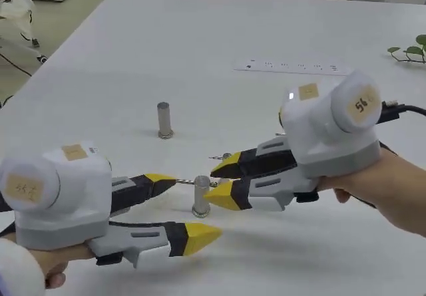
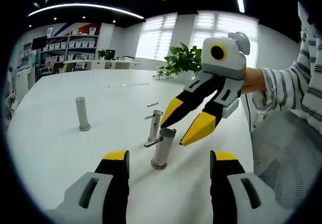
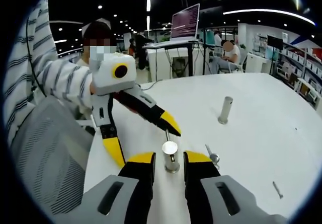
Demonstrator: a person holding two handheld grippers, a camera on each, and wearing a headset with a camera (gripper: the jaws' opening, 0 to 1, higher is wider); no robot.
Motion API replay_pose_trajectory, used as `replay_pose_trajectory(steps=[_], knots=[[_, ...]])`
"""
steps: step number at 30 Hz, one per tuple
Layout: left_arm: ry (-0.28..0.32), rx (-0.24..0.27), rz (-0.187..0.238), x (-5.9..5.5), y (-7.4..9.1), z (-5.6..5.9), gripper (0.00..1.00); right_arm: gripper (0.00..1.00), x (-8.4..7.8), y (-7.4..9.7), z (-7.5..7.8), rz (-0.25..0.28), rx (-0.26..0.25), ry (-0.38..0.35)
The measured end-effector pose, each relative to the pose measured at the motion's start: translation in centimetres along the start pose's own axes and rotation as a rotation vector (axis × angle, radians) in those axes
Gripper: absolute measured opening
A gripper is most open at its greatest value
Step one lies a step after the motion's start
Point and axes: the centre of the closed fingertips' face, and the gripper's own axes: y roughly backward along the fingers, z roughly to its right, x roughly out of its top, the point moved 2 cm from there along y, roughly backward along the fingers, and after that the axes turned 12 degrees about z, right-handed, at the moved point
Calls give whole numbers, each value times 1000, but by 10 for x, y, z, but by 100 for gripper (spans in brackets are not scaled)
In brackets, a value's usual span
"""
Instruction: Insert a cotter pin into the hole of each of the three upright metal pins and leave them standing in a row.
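The left gripper (image 1: pixel 183 206) has its jaws wide apart. The right gripper (image 1: pixel 223 180) faces it, jaws a little apart and clamped on nothing.

A pin (image 1: pixel 201 199) stands just past the right jaw tips, in line with the gap between them, and ahead of the left jaws, nearer one of them. A cotter (image 1: pixel 186 181) sticks out of its hole towards that left jaw's tip; I cannot tell whether they touch.

A second pin (image 2: pixel 155 125), with a cotter of its own, stands just behind the first, beside the right jaws. A third pin (image 1: pixel 164 120) stands well beyond both grippers. A loose cotter (image 2: pixel 152 103) lies on the table (image 1: pixel 200 56) further off.
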Motion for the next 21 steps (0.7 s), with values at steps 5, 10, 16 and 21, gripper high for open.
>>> replay_pose_trajectory(steps=[5, 10, 16, 21], knots=[[0, 26, 17, 7, 9, -2, 76, 25, -3, -6, 1, -3, 2, -3], [4, 33, 10, 8, 18, -2, 97, 26, -5, -12, 1, 7, 6, -24], [20, 40, -4, 4, 26, -2, 99, 27, -8, -17, 1, 7, 0, -42], [19, 44, -15, 2, 31, -1, 99, 27, -11, -21, 2, 2, -1, -42]])
